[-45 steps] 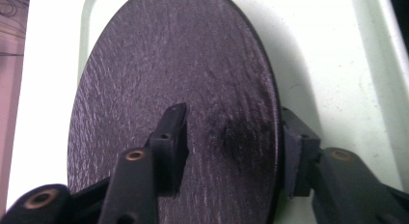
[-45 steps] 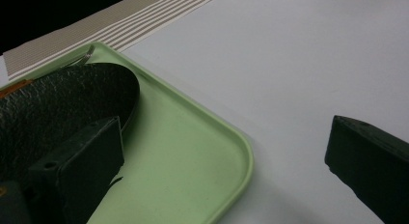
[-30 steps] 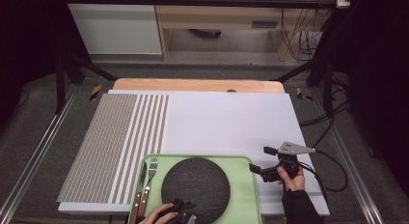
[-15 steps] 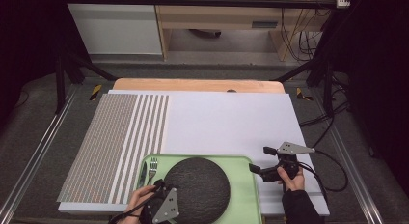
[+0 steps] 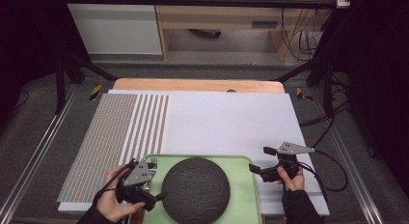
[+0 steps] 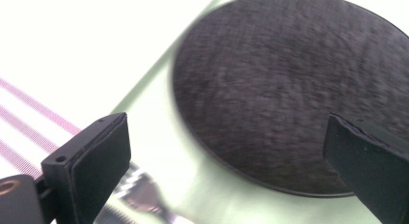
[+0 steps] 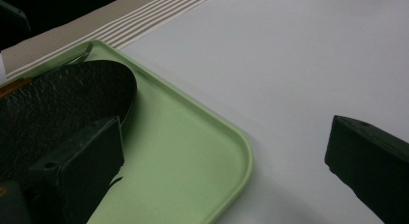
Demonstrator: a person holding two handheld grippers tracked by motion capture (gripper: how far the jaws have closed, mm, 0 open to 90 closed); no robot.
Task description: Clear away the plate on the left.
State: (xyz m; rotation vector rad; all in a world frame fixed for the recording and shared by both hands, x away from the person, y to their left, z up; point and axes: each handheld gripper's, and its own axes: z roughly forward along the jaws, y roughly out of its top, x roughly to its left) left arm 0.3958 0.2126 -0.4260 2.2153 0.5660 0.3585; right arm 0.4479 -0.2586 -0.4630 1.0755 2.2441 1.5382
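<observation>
While the round dark plate point(image 5: 195, 189) is lying flat on the green tray point(image 5: 243, 195) at the bench's near edge, your left claw point(image 5: 155, 201), jaws just widened and empty, is hovering beside the plate's left rim, your right claw point(image 5: 255, 169) is gaping empty, and open white mat point(image 5: 231, 122) is stretching beyond.

Hand-held gripper point(image 7: 222, 156) jaws gape over green tray point(image 7: 193, 156) holding dark plate point(image 7: 62, 108).

One plate point(image 5: 195, 188), one tray point(image 5: 243, 204), one fork point(image 6: 140, 197).
</observation>
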